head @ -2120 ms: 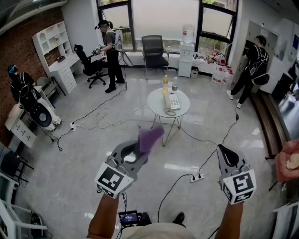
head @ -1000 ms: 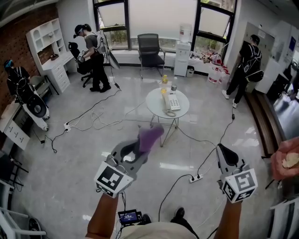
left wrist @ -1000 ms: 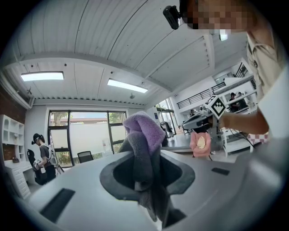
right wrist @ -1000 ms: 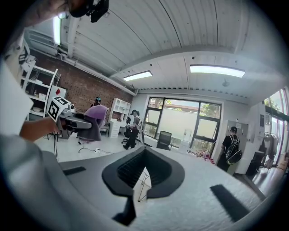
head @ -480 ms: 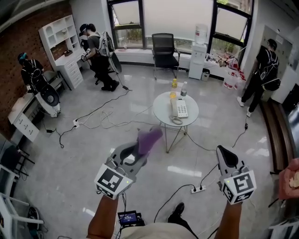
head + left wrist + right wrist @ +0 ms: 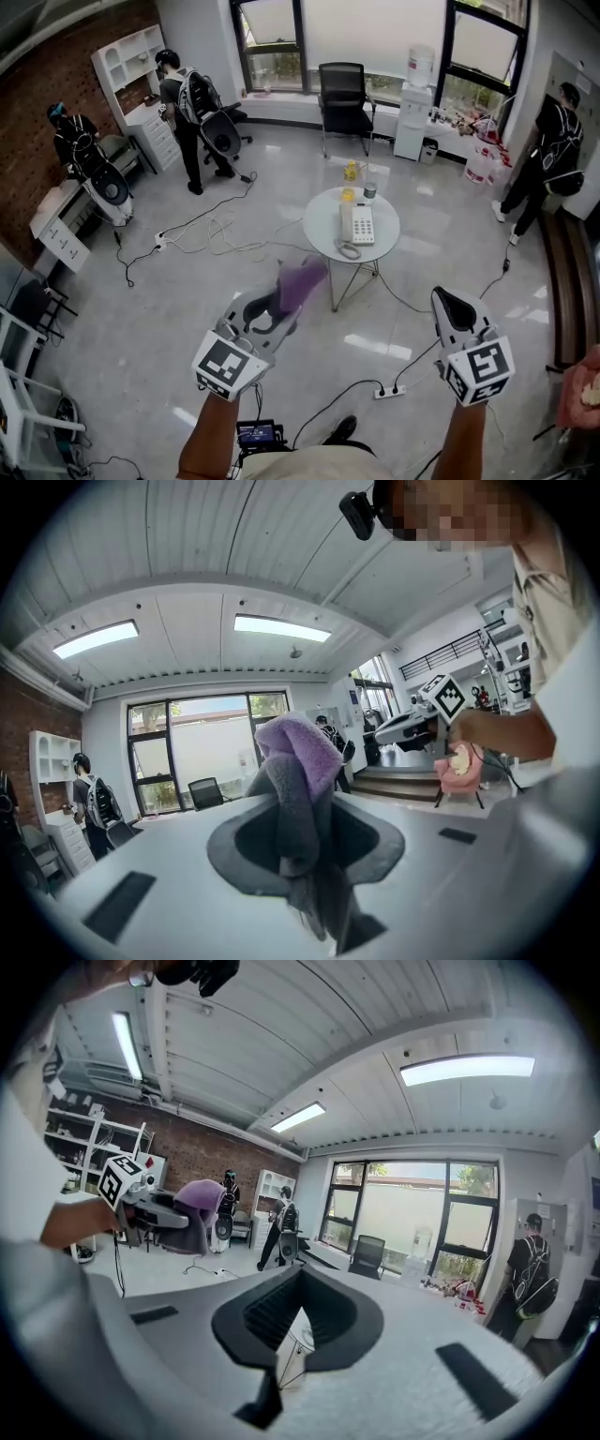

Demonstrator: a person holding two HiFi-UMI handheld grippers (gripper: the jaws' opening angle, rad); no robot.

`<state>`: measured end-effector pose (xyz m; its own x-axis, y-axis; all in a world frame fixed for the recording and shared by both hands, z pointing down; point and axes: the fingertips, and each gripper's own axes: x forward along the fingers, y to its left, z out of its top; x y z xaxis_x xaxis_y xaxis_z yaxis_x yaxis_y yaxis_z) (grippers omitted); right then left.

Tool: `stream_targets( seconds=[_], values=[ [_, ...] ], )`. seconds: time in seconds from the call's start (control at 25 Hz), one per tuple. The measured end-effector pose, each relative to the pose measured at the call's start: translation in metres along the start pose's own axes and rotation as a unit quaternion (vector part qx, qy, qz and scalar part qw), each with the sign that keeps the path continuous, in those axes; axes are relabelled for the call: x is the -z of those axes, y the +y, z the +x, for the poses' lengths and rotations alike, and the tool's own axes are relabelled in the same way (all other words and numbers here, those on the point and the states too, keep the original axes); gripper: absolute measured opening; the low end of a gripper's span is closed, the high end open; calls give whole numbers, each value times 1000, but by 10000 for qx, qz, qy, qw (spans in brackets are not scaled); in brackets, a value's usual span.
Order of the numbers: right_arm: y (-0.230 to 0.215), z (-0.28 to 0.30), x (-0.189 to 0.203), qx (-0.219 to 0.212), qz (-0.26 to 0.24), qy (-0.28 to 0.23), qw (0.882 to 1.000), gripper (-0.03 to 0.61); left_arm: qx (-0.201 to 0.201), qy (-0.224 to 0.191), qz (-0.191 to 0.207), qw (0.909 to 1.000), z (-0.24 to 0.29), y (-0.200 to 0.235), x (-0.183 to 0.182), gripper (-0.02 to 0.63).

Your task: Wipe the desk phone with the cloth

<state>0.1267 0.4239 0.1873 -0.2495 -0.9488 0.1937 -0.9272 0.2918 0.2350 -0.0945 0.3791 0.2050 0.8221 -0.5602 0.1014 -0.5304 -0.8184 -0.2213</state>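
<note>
**Head view.** The left gripper (image 6: 281, 302) and right gripper (image 6: 448, 302) are held out over a pale tiled floor, each carrying its marker cube nearest the camera. The left gripper is clamped on a purple cloth (image 6: 302, 279), which stands up past its jaw tips. The right gripper's jaws are together with nothing between them. The desk phone (image 6: 357, 224) lies on a small round white worktop (image 6: 323, 223), ahead of both grippers, between their lines and well apart from either. Two small bottles (image 6: 349, 195) stand just beyond the phone, on the far side from the grippers. A power strip (image 6: 384, 391) lies on the floor between the grippers, nearer the right one.

**Left gripper view.** The jaws are closed on the cloth (image 6: 298, 761). Its grey folds are pinched between the pads and its purple end rises above them. The right gripper (image 6: 427, 726) appears off to the right, in the person's hand.

**Right gripper view.** The jaws meet and hold nothing. The left gripper (image 6: 150, 1211) with the cloth (image 6: 199, 1202) shows far to the left. The phone cannot be made out here.
</note>
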Motion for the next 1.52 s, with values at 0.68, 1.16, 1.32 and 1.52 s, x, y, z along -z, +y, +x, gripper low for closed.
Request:
stream_targets(
  seconds=[0.68, 1.16, 1.32, 1.52],
  values=[
    [-78, -4, 27, -166, 269, -144, 9994, -5, -139, 116, 290, 9994, 76, -25, -32, 92],
    [-112, 33, 39, 237, 272, 59, 9993, -5, 179, -100, 213, 9996, 144, 20, -17, 92],
    [-120, 61, 38, 454, 275, 163, 9985, -5, 322, -283, 215, 9988, 168, 56, -11, 92],
    [-128, 113, 37, 626, 337, 284, 9971, -5, 548, -239, 98, 9982, 200, 103, 2, 92]
  ],
)
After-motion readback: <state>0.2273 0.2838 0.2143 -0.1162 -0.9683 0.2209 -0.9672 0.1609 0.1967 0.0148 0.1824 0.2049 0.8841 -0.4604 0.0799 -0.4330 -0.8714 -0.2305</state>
